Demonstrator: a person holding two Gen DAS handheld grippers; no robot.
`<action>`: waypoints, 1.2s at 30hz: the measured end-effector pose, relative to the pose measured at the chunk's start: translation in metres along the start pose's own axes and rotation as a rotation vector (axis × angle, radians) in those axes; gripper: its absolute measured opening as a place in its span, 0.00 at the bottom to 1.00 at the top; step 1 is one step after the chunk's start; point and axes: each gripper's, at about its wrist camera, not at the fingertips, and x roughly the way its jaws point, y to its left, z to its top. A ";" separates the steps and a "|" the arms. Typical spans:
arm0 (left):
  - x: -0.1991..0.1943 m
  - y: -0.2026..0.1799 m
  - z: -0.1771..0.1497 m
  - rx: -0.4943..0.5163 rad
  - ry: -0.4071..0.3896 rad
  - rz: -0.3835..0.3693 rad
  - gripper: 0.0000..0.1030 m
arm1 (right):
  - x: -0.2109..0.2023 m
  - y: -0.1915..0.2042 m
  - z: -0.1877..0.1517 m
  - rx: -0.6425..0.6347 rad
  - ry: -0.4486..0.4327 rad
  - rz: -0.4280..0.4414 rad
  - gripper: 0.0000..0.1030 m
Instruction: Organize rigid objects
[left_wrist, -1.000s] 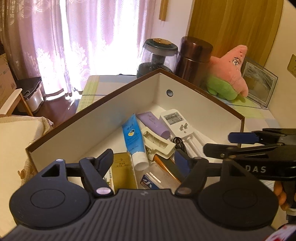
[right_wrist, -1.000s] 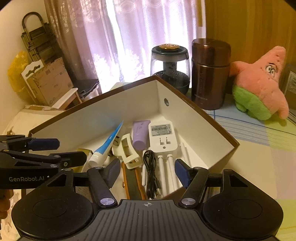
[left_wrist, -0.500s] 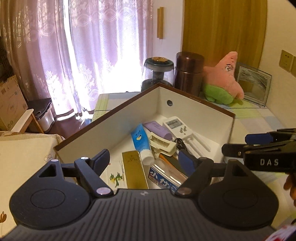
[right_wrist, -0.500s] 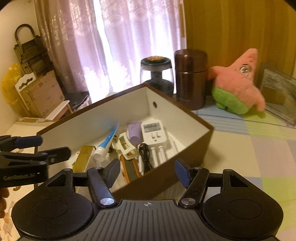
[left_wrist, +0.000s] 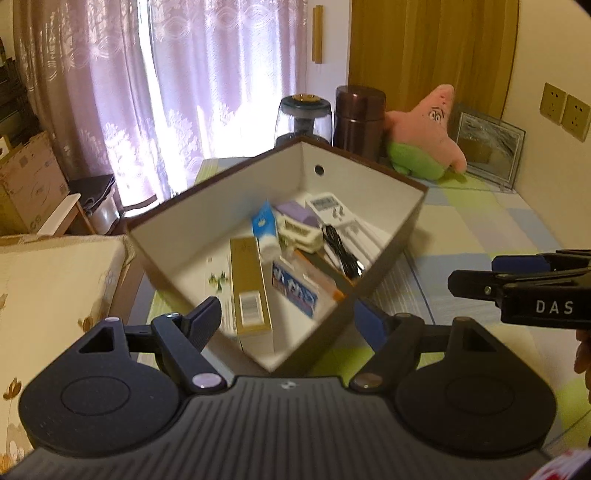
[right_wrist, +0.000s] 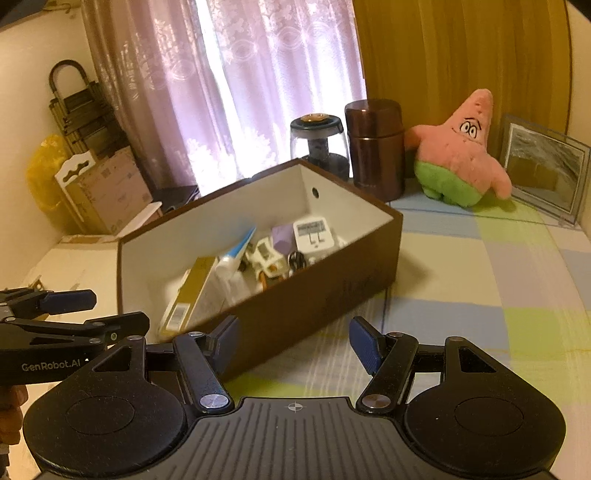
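Note:
A brown box with white inner walls (left_wrist: 369, 188) (right_wrist: 332, 295) stands on the table. In it lie a gold carton (left_wrist: 249, 288) (right_wrist: 192, 295), a blue-and-white tube (left_wrist: 264, 230) (right_wrist: 234, 254), a purple tube (left_wrist: 299, 216), a white charger (left_wrist: 328, 206) (right_wrist: 314, 232), a black cable (left_wrist: 341, 254) and a blue-and-white pack (left_wrist: 295, 290). My left gripper (left_wrist: 290, 319) is open and empty above the box's near corner. My right gripper (right_wrist: 295, 338) is open and empty in front of the box's near wall.
A glass jar (right_wrist: 319, 144), a brown canister (right_wrist: 375, 144), a pink star plush (right_wrist: 458, 151) and a framed picture (right_wrist: 543, 170) stand at the table's back. The tablecloth (right_wrist: 480, 295) is checked. Cardboard boxes (right_wrist: 107, 188) and a curtain are at the left.
Both grippers have pulled back and up from the box, so it looks smaller and farther. Both stay open and empty. The items in the box have not moved.

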 end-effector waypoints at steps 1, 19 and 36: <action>-0.005 -0.003 -0.005 -0.004 0.004 0.005 0.74 | -0.004 -0.001 -0.005 -0.002 0.007 0.003 0.61; -0.068 -0.053 -0.078 -0.013 0.064 0.025 0.74 | -0.077 -0.019 -0.080 0.017 0.062 0.030 0.61; -0.111 -0.078 -0.114 -0.010 0.058 0.037 0.74 | -0.119 -0.016 -0.121 0.012 0.067 0.029 0.61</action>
